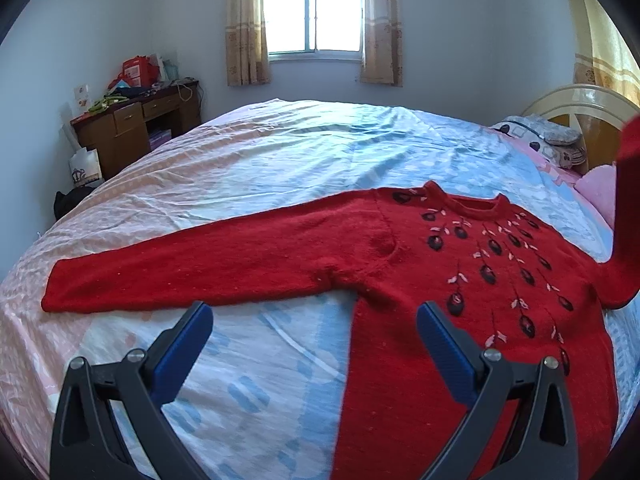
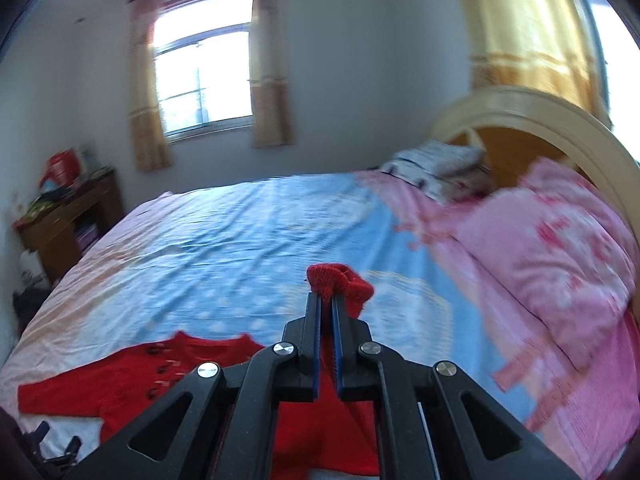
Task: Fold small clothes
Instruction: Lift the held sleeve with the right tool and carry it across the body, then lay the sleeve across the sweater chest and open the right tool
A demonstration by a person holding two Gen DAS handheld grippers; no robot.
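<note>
A red knitted sweater (image 1: pixel 460 280) with dark flower embroidery lies face up on the bed, its left sleeve (image 1: pixel 180 276) stretched flat to the left. My left gripper (image 1: pixel 314 312) is open and empty, just above the sweater's left armpit area. My right gripper (image 2: pixel 326 298) is shut on the cuff of the right sleeve (image 2: pixel 340 280) and holds it lifted above the bed. That raised sleeve also shows at the right edge of the left wrist view (image 1: pixel 626 208). The sweater body (image 2: pixel 160 376) lies below the right gripper.
The bed sheet (image 1: pixel 280 168) is blue and pink. A pink quilt (image 2: pixel 560 248) and folded bedding (image 2: pixel 440 168) lie by the headboard (image 2: pixel 540 120) on the right. A wooden desk (image 1: pixel 132 124) with clutter stands at the far left, under a window (image 1: pixel 316 12).
</note>
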